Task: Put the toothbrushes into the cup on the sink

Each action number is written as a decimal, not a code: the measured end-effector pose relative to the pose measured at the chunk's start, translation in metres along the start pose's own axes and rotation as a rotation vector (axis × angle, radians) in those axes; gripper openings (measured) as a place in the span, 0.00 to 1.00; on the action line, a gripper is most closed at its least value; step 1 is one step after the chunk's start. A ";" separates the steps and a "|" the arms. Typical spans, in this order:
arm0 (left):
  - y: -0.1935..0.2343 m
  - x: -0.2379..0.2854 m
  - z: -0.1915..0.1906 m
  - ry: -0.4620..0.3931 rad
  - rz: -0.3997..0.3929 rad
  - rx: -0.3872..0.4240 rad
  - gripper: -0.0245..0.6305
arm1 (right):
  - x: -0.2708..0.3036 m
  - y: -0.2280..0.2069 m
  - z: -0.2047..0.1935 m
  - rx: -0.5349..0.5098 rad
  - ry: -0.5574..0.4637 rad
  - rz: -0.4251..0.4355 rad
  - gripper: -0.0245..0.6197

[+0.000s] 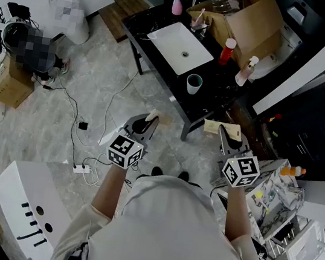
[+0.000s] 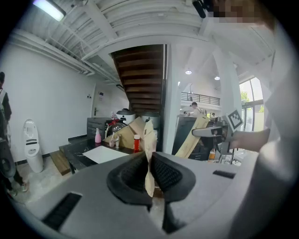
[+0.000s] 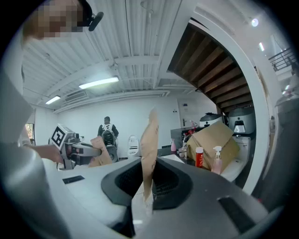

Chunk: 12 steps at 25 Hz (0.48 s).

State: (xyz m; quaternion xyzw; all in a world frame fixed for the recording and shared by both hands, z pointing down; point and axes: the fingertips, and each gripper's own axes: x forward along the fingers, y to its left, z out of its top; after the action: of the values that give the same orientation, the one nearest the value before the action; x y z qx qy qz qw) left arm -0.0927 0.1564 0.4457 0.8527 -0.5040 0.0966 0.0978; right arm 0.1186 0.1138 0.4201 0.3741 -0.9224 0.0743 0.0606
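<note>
Floor (image 1: 96,82) of grey marbled tile, w/ cables and a white power strip (image 1: 81,169) lying on it. Beyond it stands a black tabletop (image 1: 217,95) w/ a white sink (image 1: 165,35) set in. A pale teal cup (image 1: 194,83) stands upright near the tabletop's front edge, just right of the sink. Behind it are a red bottle (image 1: 226,51), a spray bottle (image 1: 246,70) and an open cardboard box (image 1: 252,24).

Both toothbrushes are well short of the cup, over the floor. Each is a flat tan paper sleeve.

Left gripper (image 1: 149,120): its black ribbed fingers (image 2: 170,175) are clenched on the left toothbrush (image 2: 149,158), which is seen edge-on and sticks out past the tips. Right gripper (image 1: 230,134): its fingers (image 3: 163,179) pinch the right toothbrush (image 3: 149,154) the same way.
</note>
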 end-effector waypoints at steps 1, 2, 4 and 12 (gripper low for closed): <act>0.001 0.000 0.000 0.000 0.000 0.000 0.07 | 0.001 0.001 0.000 -0.001 0.000 0.000 0.13; 0.001 0.000 0.000 0.001 0.000 -0.001 0.07 | 0.001 0.001 0.000 -0.002 0.000 0.000 0.13; 0.002 0.000 0.000 -0.001 -0.003 -0.002 0.07 | 0.002 0.002 0.000 -0.005 -0.001 -0.002 0.13; 0.005 0.001 -0.001 -0.002 -0.009 -0.008 0.07 | 0.005 0.006 0.003 -0.017 -0.007 -0.002 0.13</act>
State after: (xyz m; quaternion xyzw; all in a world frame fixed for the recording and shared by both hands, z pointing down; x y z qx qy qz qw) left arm -0.0966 0.1539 0.4474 0.8547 -0.5005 0.0935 0.1010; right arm 0.1101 0.1139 0.4170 0.3750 -0.9228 0.0651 0.0605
